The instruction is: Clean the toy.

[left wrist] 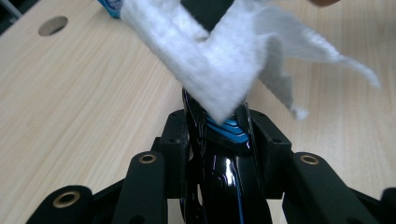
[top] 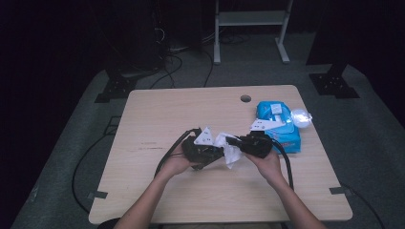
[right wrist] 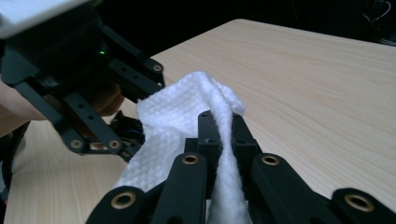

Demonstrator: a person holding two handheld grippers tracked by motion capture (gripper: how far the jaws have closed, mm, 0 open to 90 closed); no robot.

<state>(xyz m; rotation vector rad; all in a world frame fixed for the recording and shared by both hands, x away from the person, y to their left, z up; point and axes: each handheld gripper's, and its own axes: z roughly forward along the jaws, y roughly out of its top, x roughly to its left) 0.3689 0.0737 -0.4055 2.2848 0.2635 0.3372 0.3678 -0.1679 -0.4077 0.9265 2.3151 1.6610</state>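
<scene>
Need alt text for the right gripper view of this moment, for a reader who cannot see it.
The right tongs pinch a white textured wipe above the light wooden table. At upper left, the left tongs, black like the right, close on something dark at the wipe's other side.

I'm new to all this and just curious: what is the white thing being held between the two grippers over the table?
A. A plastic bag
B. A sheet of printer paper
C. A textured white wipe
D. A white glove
C: the right gripper has its jaws pinched on a soft, dimpled white wipe, which also drapes over the object in the left gripper, near the blue wipes pack.
</scene>
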